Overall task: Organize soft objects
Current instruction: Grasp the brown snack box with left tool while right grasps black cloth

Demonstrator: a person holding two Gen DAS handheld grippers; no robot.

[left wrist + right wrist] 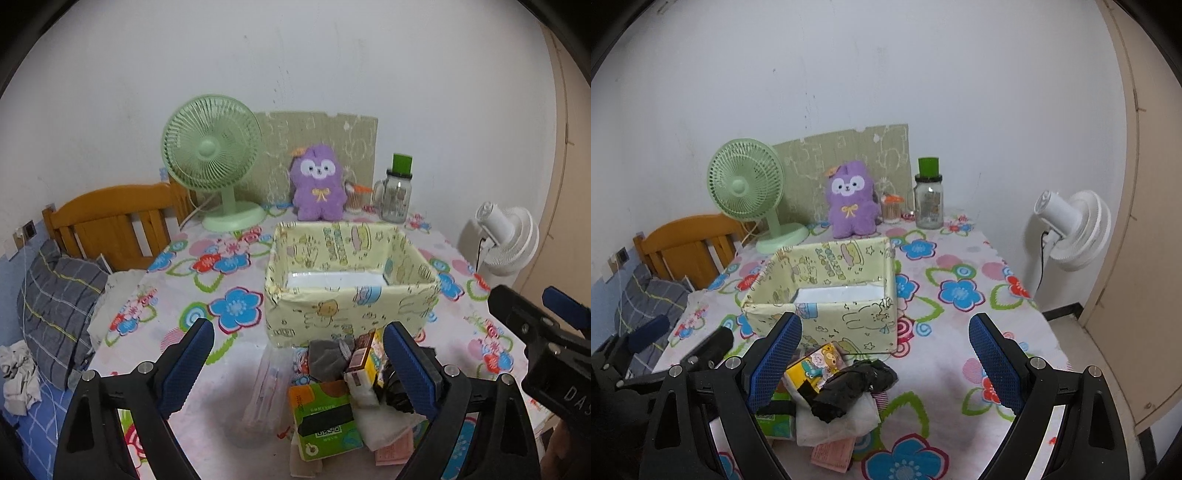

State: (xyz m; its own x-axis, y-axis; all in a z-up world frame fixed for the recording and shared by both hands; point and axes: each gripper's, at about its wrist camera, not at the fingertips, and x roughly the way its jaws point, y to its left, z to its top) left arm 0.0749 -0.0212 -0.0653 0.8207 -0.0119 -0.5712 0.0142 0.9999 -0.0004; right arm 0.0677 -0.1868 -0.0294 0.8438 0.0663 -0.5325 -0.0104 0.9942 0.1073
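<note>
Clutter lies between our wide left tongs, box just beyond for loading; right tongs wide, empty.

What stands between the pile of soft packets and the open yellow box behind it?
Nothing visible. The pile lies directly before the yellow box's near wall, and the left hand-held gripper, open, hovers above it; only that wall must be cleared.

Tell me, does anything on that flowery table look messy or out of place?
Yes. A jumble of small items lies heaped at the near edge: a green tissue pack, a black crumpled bag, packets and pink slips overlapping at odd angles. The yellow cartoon box right behind them looks empty. The torn cardboard sheet against the wall has a ragged top.
</note>
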